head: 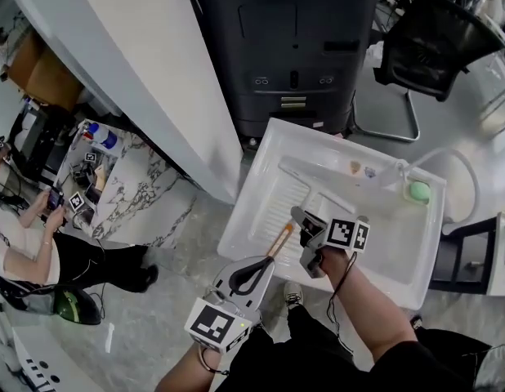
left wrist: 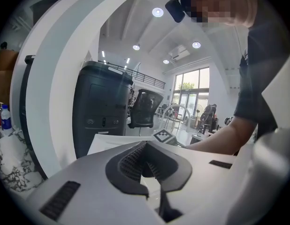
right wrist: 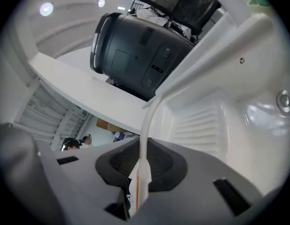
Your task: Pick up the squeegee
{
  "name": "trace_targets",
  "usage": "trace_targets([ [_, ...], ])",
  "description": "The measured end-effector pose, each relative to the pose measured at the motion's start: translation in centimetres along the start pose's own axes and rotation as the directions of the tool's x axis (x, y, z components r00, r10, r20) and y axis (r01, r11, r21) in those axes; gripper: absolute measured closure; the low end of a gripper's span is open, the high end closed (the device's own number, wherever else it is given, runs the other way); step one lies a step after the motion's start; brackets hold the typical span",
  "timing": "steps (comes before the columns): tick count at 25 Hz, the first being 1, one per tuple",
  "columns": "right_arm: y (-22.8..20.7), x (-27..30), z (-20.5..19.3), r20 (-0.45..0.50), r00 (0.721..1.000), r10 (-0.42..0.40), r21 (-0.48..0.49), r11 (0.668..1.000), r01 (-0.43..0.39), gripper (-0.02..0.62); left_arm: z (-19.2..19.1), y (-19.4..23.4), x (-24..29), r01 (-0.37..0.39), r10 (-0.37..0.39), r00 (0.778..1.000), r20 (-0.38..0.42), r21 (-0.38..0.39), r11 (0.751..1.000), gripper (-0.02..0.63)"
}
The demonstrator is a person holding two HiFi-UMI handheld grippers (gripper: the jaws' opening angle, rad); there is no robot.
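At lower left, the left gripper has its jaws together with nothing between them, near the front edge of a white sink. Just to its right, the squeegee, with an orange handle, is held over the sink, clamped in the right gripper. A green sponge sits at the sink's far right.

The sink is white. The squeegee has an orange handle and a white stem. The left tongs and right tongs are grey with black pads, and each carries black-and-white square markers. The desk is white marble with grey veins. The machine and chair are black.
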State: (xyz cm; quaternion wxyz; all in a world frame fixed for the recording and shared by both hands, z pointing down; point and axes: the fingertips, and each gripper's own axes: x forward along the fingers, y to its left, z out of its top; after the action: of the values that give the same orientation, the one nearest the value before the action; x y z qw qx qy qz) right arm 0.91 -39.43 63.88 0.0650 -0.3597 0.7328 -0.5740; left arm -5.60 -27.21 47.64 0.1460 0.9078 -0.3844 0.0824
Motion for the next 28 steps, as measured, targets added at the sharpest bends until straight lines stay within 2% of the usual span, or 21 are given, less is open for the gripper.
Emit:
trace_targets([
  [5, 4.1, -2.0, -0.2, 0.032, 0.999, 0.024, -0.144, 0.989, -0.019, 0.535, 0.6, -1.0, -2.0, 0.016, -0.016, 1.0, 0.014, 0.023, 1.0, 0.591],
  [13, 10.5, -5.1, -2.5, 0.063, 0.997, 0.042, -0.34, 0.94, -0.018, 0.537, 1.9, -2.5, -6.0, 0.045, -0.047, 0.998, 0.052, 0.03, 0.999, 0.591],
  [22, 17.8, -9.8, -6.5, 0.135, 0.986, 0.098, -0.47, 0.882, -0.023, 0.537, 2.5, -3.7, -11.7, 0.089, -0.095, 0.992, 0.085, 0.074, 0.993, 0.591],
  [28, 21.7, -13.5, -9.6, 0.216, 0.971, 0.104, -0.569, 0.822, 0.038, 0.537, 2.1, -4.3, -14.9, 0.125, -0.133, 0.988, 0.083, 0.103, 0.987, 0.591],
])
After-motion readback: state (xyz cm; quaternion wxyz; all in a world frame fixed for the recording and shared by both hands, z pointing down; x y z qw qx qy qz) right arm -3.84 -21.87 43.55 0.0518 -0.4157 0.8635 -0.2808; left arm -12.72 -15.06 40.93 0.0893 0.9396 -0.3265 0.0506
